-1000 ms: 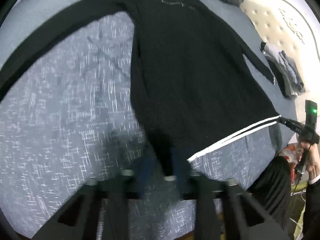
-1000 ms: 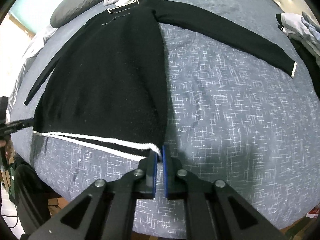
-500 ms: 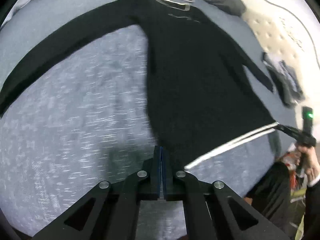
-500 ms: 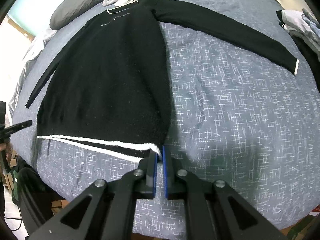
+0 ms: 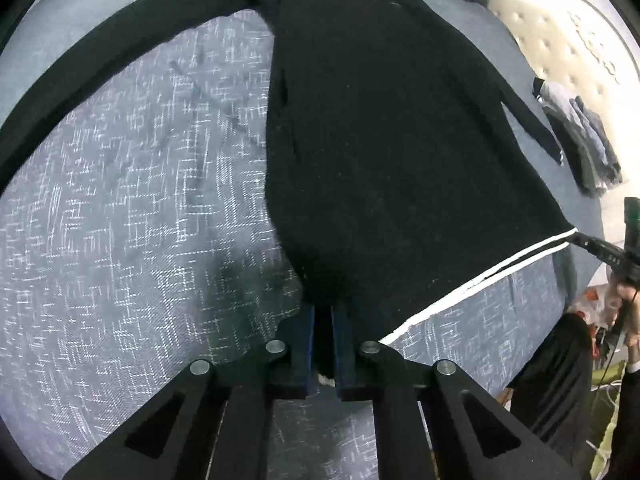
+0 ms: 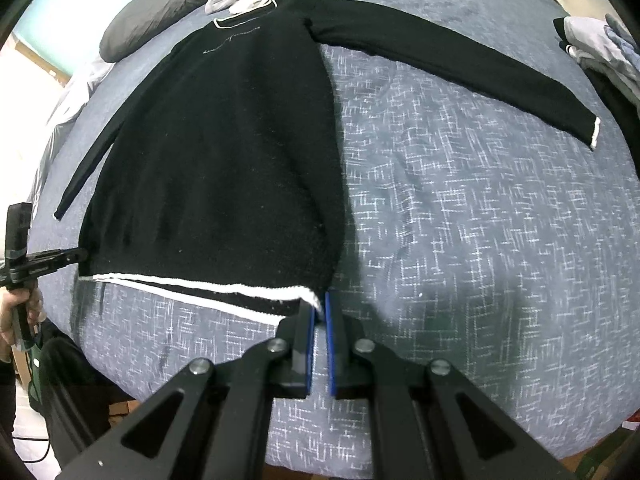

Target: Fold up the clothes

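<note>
Your left claw (image 5: 323,314) pinches the sweater (image 5: 392,132) at its hem corner; black knit fills the narrow gap between the pads, and a white scrap shows low between them. From this claw the sweater fans out ahead, flat on the bed (image 5: 120,208), one sleeve (image 5: 100,64) arcing off ahead and to the left. The striped hem (image 5: 480,280) runs right from the claw to your right claw (image 6: 319,312), which is clamped on the other hem corner, the white edge caught between its blue pads. Ahead and right of that claw lies the other sleeve (image 6: 460,60), spread across the cover. Beyond it, far right, sits a pile of clothes (image 6: 600,48). No container shows in either view.
</note>
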